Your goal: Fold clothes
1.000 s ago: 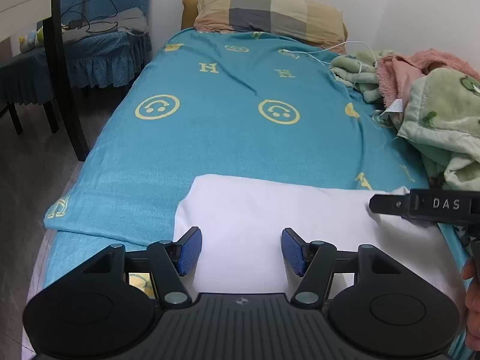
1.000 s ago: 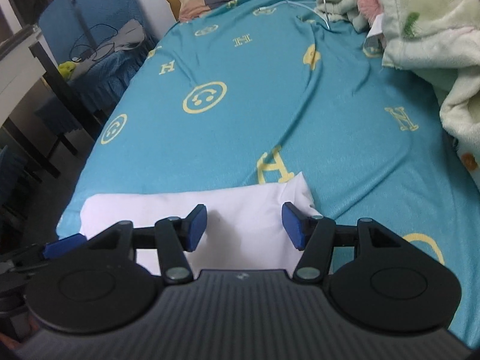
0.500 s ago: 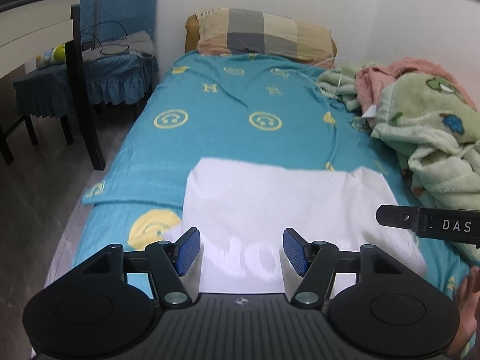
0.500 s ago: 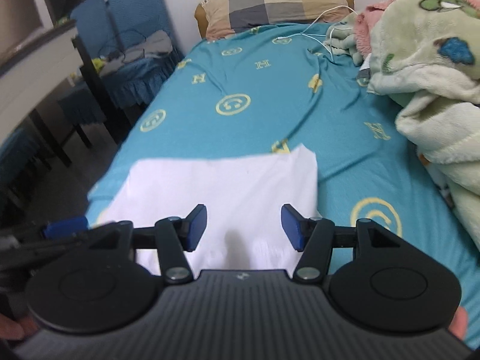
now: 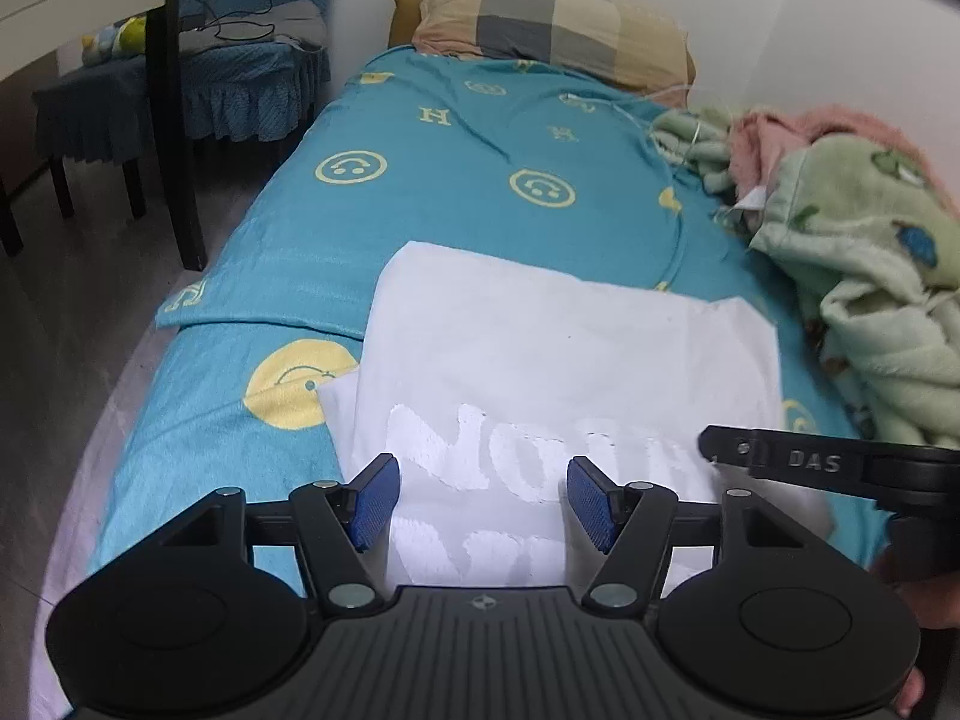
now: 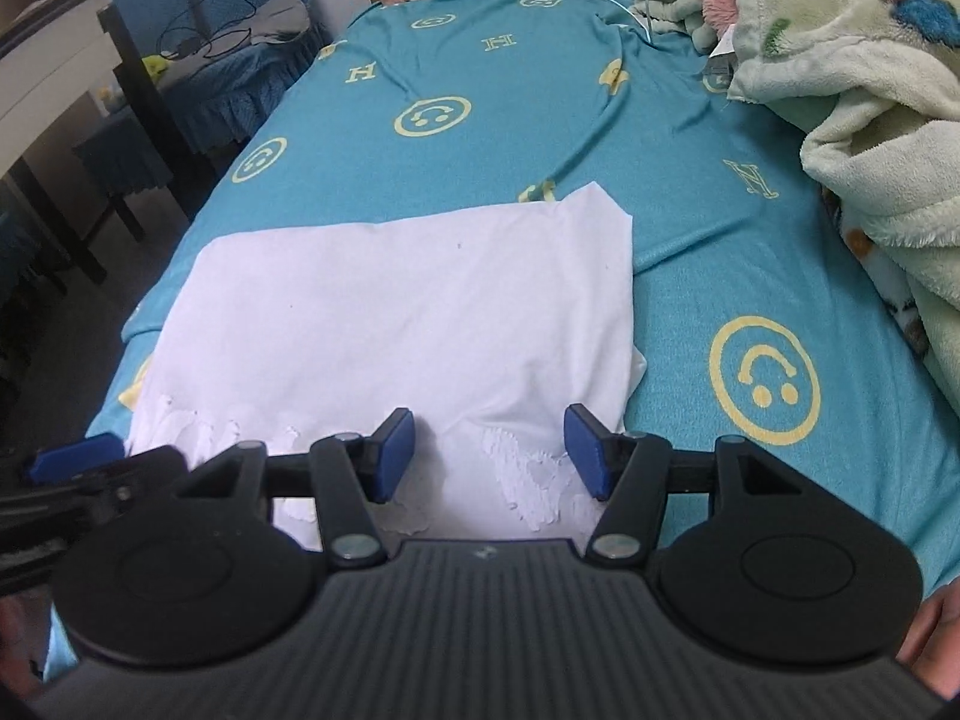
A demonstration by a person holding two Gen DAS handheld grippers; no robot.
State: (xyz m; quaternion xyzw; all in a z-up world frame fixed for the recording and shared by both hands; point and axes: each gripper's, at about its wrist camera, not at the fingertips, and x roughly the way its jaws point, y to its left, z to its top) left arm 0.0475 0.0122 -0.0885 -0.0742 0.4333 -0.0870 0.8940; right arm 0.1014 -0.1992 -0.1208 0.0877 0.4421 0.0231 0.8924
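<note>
A white t-shirt [image 5: 558, 360] lies folded flat on the near end of the bed, with raised white lettering on its near part; it also shows in the right wrist view [image 6: 408, 312]. My left gripper [image 5: 483, 501] is open and empty, hovering over the shirt's near left part. My right gripper [image 6: 489, 450] is open and empty over the shirt's near right part. The right gripper's finger shows in the left wrist view [image 5: 780, 459], and a left fingertip [image 6: 78, 456] shows in the right wrist view.
The bed has a teal sheet [image 5: 456, 180] with yellow smiley faces. A checked pillow [image 5: 540, 18] lies at the head. A heap of green and pink blankets [image 5: 864, 252] lies along the right side. A white cable [image 6: 618, 6] crosses the sheet. Blue-covered chairs [image 5: 198, 84] and a dark table leg [image 5: 177, 120] stand left.
Both grippers have drawn back and risen from the shirt, staying open. More of the shirt, including its lettering, now shows, lying flat on the bed.
</note>
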